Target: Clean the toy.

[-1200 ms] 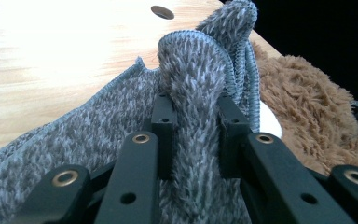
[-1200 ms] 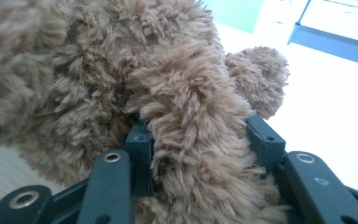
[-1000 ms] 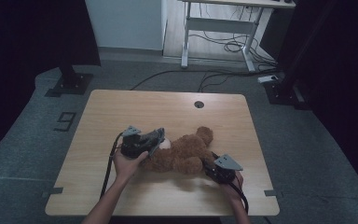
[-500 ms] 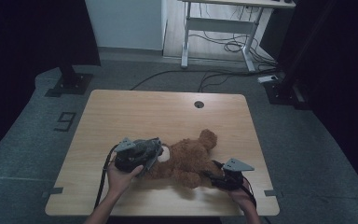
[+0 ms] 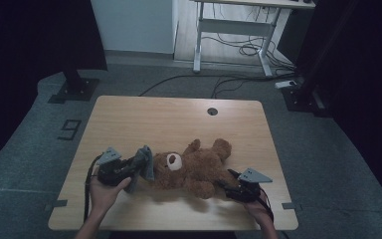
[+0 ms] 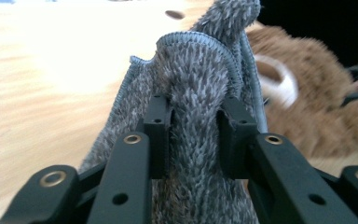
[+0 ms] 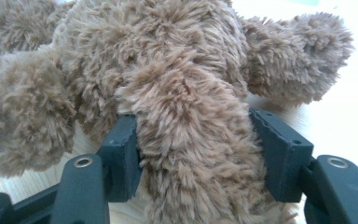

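A brown teddy bear (image 5: 194, 169) lies on its back on the wooden table (image 5: 144, 119), head to the left with its white muzzle showing. My left gripper (image 5: 133, 172) sits just left of the head, shut on a bunched grey fuzzy cloth (image 5: 143, 163). In the left gripper view the cloth (image 6: 196, 70) is pinched to a waist between the pads of my left gripper (image 6: 193, 135), whose jaws have just been opening slightly. My right gripper (image 5: 230, 182) is at the bear's lower end. Its jaws (image 7: 193, 149) have just been opening and stand open around a furry leg (image 7: 191, 121).
A round cable hole (image 5: 212, 111) sits near the table's far edge. Bare wood lies behind the bear and to the left. Beyond the table stand a white desk frame (image 5: 234, 30), loose floor cables (image 5: 238, 50) and dark stands.
My left gripper has carried the grey cloth left and toward the near edge, off the bear's face, so the muzzle now shows. The right gripper stays at the leg, jaws wider.
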Motion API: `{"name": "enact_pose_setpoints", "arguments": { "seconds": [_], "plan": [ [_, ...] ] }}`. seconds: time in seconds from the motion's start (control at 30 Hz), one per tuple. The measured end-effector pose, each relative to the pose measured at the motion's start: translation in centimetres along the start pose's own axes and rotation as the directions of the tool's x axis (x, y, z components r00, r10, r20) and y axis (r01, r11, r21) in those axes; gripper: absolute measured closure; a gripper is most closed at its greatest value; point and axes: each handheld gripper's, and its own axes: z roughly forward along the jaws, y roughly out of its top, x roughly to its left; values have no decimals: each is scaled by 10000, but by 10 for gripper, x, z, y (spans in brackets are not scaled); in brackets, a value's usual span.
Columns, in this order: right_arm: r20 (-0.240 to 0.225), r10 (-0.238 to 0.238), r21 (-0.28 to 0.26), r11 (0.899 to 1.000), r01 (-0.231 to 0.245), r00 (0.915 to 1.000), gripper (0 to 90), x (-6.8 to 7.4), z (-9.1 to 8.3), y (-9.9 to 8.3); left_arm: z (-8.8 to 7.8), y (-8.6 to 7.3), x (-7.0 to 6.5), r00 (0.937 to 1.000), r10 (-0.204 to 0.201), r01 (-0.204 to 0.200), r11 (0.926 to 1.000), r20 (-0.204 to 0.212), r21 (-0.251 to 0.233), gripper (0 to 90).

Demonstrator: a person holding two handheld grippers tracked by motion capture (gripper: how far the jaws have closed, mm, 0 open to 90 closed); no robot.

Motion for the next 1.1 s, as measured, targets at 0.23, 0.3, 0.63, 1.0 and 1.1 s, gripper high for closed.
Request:
{"name": "enact_pose_setpoints", "arguments": {
  "seconds": [0.23,0.3,0.63,1.0,1.1],
  "plan": [
    [24,64,-61,10000,-64,10000,374,-1,0,0,-19,-26,16,9988,-54,87,9979,-493,650,650],
    [8,59,-41,10000,-59,10000,373,-1,0,0,-25,-31,18,9981,-58,98,9978,-620,654,650],
    [-74,98,-56,9999,-99,9999,373,-2,1,-1,-48,-60,37,9919,-288,428,9928,-1240,1120,652],
    [-118,175,-109,9998,-176,9998,361,-3,0,-1,-28,-67,36,9923,-99,338,9806,-1235,1930,418],
    [-86,165,-134,9998,-166,9998,353,-4,-2,0,-34,-58,32,9943,0,150,9901,-1070,1393,321]
  ]
}}
